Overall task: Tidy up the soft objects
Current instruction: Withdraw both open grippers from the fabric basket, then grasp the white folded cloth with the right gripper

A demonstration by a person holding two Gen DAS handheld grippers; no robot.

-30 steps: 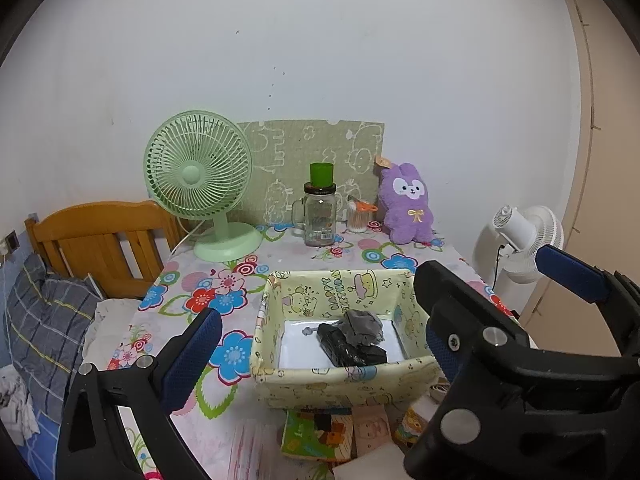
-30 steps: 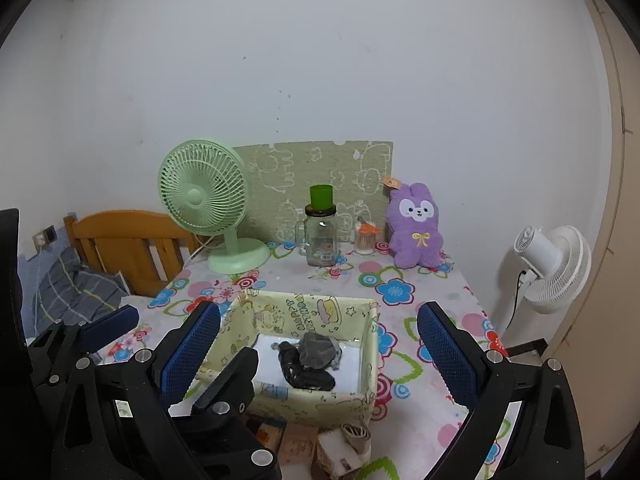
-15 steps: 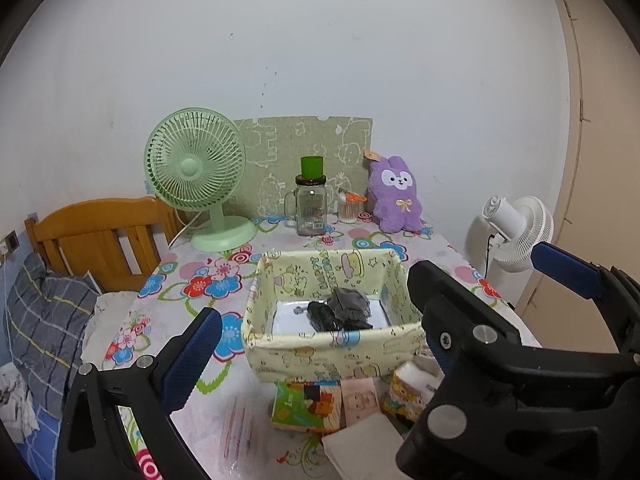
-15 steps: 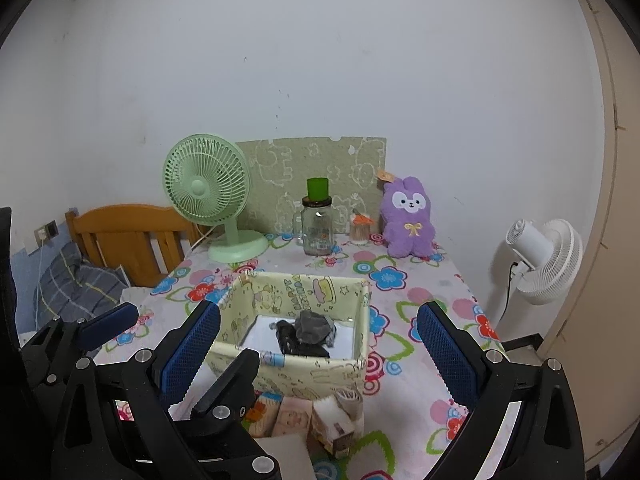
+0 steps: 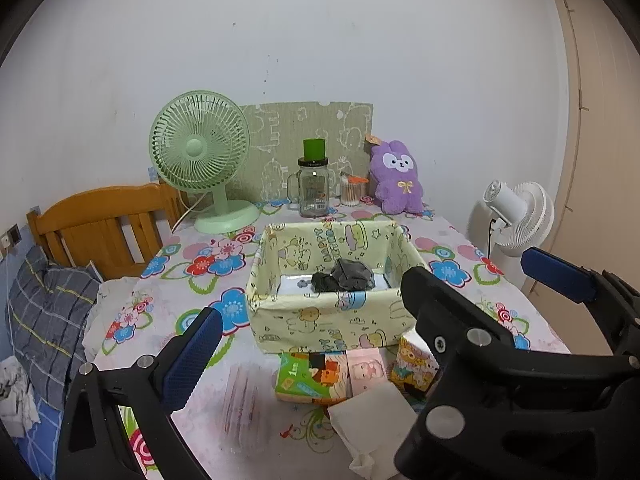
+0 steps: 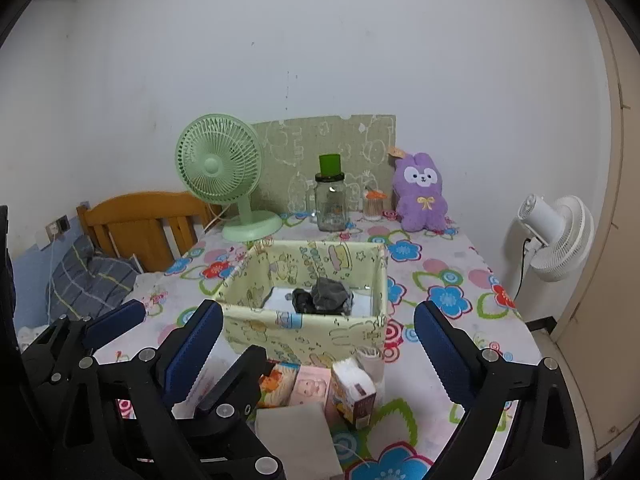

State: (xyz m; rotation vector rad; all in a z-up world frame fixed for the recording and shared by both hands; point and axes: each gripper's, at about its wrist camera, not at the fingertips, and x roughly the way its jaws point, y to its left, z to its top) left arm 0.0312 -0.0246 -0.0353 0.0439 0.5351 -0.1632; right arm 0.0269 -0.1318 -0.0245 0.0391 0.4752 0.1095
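Note:
A pale yellow cartoon-print fabric box (image 5: 332,322) (image 6: 304,336) stands mid-table with dark grey socks (image 5: 344,276) (image 6: 324,298) inside. In front of it lie small tissue packs (image 5: 306,378) (image 6: 308,388) and a white tissue (image 5: 372,412) (image 6: 294,434). A purple plush rabbit (image 5: 396,178) (image 6: 422,196) sits at the table's back. My left gripper (image 5: 372,292) is open and empty, held back from the box. My right gripper (image 6: 316,340) is open and empty, also short of the box.
A green desk fan (image 5: 200,160), a glass jar with green lid (image 5: 314,188) and a cotton swab cup (image 5: 352,192) stand at the back. A wooden chair (image 5: 104,224) is left; a white floor fan (image 5: 516,216) is right. The tablecloth (image 5: 180,276) is floral.
Both grippers have pulled back from the box, which now looks smaller and farther away. More tissue packs and the white tissue have come into view in front.

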